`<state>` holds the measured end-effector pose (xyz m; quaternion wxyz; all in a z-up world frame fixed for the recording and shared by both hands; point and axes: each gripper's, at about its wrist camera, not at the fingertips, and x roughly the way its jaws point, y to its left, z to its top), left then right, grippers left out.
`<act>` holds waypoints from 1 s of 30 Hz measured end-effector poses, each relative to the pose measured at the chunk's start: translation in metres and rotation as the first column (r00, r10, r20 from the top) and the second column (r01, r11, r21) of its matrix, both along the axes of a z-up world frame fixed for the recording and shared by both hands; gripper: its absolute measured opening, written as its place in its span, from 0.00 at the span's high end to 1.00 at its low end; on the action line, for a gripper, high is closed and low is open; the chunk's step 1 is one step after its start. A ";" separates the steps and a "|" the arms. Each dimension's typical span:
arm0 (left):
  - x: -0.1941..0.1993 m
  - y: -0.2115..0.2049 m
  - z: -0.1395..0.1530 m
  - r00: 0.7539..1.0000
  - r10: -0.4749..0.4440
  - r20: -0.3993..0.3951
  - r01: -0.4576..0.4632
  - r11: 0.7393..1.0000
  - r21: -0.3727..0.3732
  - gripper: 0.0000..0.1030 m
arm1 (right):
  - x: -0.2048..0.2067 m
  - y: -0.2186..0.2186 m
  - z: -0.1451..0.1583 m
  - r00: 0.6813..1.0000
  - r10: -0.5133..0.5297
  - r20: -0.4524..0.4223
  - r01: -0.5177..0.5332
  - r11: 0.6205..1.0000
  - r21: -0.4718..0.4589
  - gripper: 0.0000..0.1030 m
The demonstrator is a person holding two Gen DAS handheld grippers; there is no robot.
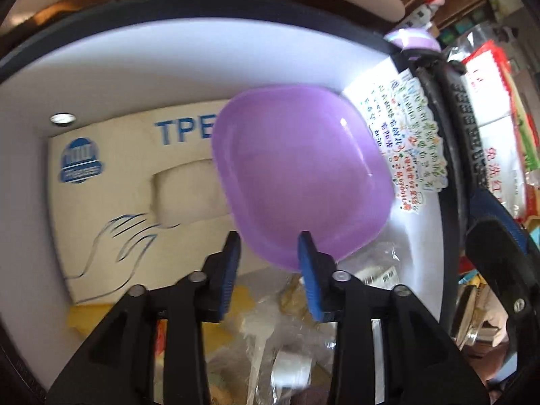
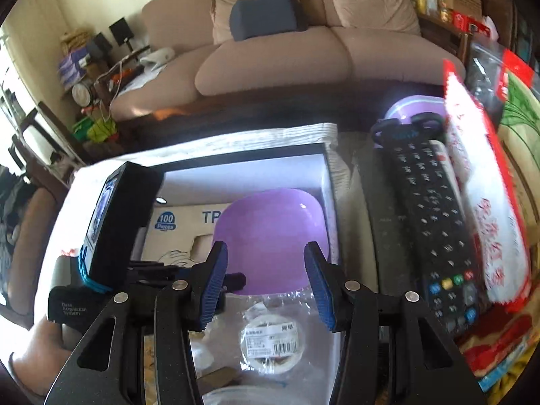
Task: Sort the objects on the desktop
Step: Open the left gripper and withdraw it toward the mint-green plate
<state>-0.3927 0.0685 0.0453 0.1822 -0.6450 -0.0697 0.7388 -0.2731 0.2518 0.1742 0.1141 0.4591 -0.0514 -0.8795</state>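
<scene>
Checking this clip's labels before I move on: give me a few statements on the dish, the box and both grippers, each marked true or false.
1. The purple dish lies in the box. True.
2. The left gripper is shut on the dish. False: its jaws are open, empty.
3. The right gripper is open and empty. True.
4. The remote lies in the box. False: it lies outside, right of it.

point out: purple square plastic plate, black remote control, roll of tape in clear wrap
Purple square plastic plate (image 1: 300, 175): left wrist view, centre of its inner surface.
Black remote control (image 2: 435, 222): right wrist view, middle of its keypad face.
Roll of tape in clear wrap (image 2: 271, 346): right wrist view, on its white barcode label.
</scene>
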 end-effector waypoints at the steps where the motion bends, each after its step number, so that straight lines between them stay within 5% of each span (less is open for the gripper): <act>1: 0.008 -0.007 0.013 1.000 -0.011 -0.029 0.011 1.000 -0.007 0.49 | 0.005 0.000 0.002 1.000 -0.002 -0.005 0.002 1.000 -0.004 0.52; 7: 0.073 -0.085 0.100 0.968 -0.034 -0.250 0.032 0.999 -0.010 0.15 | 0.033 -0.020 0.013 0.999 0.040 -0.022 -0.042 0.995 -0.091 0.52; 12: 0.118 -0.195 0.123 0.953 0.091 -0.289 -0.137 0.980 -0.144 0.13 | 0.065 -0.079 0.028 0.985 0.165 -0.048 -0.169 0.979 -0.113 0.50; 16: 0.101 -0.275 0.092 0.950 0.220 -0.223 -0.265 0.943 -0.200 0.13 | 0.079 -0.136 0.036 0.964 0.260 -0.050 -0.263 0.960 -0.098 0.48; 20: 0.074 -0.317 0.064 0.956 0.217 -0.196 -0.260 0.937 -0.232 0.13 | 0.086 -0.186 0.033 0.947 0.320 -0.032 -0.321 0.943 -0.090 0.48; 30: 0.003 -0.273 -0.029 0.998 0.003 -0.067 -0.020 0.963 -0.268 0.19 | 0.094 -0.215 -0.004 0.951 0.309 0.010 -0.304 0.941 -0.150 0.48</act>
